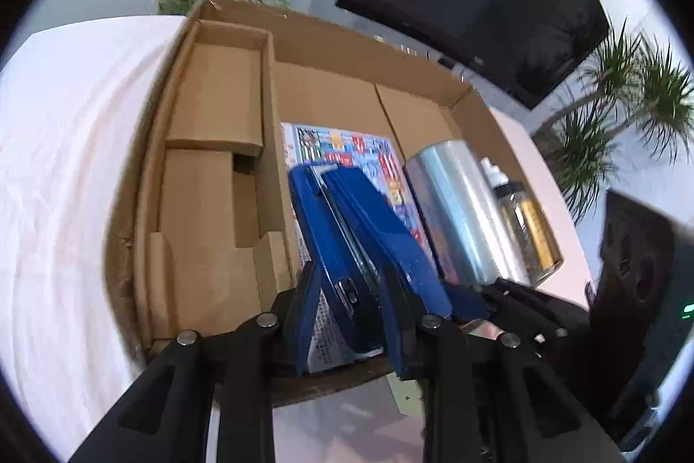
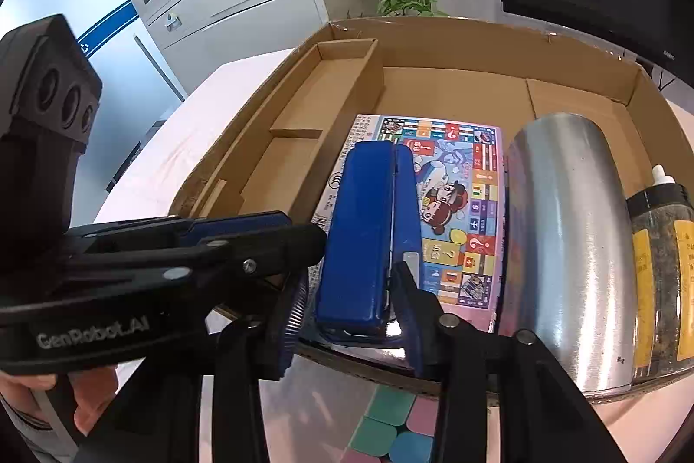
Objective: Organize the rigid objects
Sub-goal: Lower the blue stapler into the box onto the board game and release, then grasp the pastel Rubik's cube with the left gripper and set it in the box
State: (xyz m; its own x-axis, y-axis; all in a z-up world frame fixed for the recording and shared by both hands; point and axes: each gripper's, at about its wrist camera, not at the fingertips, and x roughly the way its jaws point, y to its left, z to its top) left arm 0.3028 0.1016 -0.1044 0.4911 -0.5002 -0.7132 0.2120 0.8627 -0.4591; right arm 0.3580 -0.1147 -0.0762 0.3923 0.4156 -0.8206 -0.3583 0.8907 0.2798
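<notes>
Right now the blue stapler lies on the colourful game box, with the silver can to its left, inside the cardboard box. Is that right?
Nearly. The silver can lies to the right of the stapler, not the left, as the right wrist view shows. The stapler does lie on the game box, all inside the cardboard box.

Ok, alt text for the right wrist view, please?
A blue stapler lies on a colourful game box inside an open cardboard box, its near end between the fingers of the right gripper; whether they press on it is unclear. The left gripper reaches in from the left to the stapler's side. A silver cylinder and a yellow-labelled bottle lie to the right.
</notes>
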